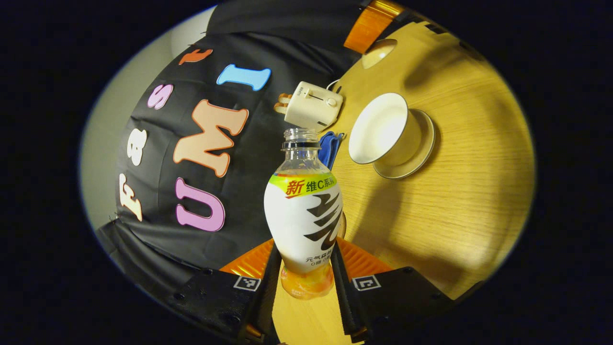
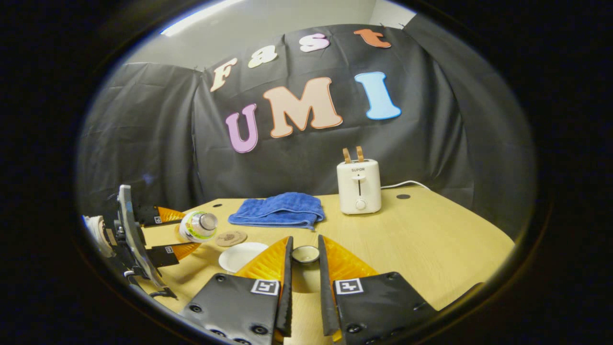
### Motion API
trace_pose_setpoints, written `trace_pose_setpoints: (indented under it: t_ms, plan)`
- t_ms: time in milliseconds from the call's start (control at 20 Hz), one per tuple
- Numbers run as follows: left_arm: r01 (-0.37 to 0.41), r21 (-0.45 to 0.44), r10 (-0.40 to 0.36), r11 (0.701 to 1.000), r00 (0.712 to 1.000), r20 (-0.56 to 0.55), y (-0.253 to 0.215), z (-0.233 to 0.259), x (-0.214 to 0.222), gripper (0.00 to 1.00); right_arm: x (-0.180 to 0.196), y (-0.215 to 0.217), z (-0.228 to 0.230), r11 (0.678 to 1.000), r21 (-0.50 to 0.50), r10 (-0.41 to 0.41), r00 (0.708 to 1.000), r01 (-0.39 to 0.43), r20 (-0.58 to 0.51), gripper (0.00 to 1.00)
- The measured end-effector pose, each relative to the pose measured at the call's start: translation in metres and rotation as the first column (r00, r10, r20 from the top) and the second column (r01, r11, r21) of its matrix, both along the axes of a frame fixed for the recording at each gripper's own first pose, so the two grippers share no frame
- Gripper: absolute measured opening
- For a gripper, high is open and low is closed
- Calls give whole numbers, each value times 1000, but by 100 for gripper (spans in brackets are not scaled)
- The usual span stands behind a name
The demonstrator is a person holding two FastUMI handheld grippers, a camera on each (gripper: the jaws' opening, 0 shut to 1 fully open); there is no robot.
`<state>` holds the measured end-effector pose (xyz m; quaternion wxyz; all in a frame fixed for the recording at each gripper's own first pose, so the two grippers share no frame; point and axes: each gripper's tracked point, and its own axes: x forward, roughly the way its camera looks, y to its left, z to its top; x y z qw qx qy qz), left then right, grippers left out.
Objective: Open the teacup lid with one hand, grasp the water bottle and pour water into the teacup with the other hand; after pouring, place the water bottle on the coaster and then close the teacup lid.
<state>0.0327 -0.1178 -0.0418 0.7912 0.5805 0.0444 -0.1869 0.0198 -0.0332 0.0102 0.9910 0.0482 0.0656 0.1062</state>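
— Plastic bottle (image 1: 304,215), no cap on, and it is tipped over sideways. Will it spill?

— It could. The left hand-held gripper (image 1: 306,247) squeezes it low down, one finger on each side. The bottle is smooth and round and fat in the middle, so it may slip or twist. Then the orange drink lands on the wooden desk (image 1: 455,201), not in the teacup (image 1: 383,127).

— Where is the teacup?

— On its little saucer (image 1: 424,143), near the bottle's mouth. It is white, shiny and wide open, like a small bowl. I think the mouth has to be right over it before tipping more. A fast tip could splash out or knock the light cup over.

— And the lid (image 2: 305,254)?

— The right hand-held gripper (image 2: 304,251) looks closed on it, up off the desk. It is small, round and slick. A loose pinch could drop it, and it might crack.

— Where does the bottle go after?

— On the flat round coaster (image 2: 231,237), just beside the cup. It is small, so the bottle could miss it and wobble.
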Motion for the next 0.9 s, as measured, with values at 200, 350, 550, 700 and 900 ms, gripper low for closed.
trace_pose_setpoints:
  t_ms: [200, 350, 550, 700, 900]
  plan:
    - [24, 110, -27, 994, 999, 21, 1, 1, 1, 54, -3, 0, 2, 1000, -4, 6, 1000, -6, 7, 29]
    - [21, 176, -22, 984, 1000, 7, 2, -2, 5, 54, -2, 0, -3, 1000, -13, 7, 1000, -7, -9, 27]
    - [33, 273, -37, 961, 999, 10, 3, -3, 7, 54, -6, 4, 3, 999, -40, 13, 1000, -12, 5, 27]
    - [52, 359, -59, 932, 998, 7, 3, -2, 11, 54, -8, 9, 2, 999, -48, 21, 1000, -21, 4, 27]
    - [55, 440, -63, 896, 998, 2, 7, -1, 11, 54, -10, 13, -2, 998, -50, 29, 1000, -29, -3, 28]
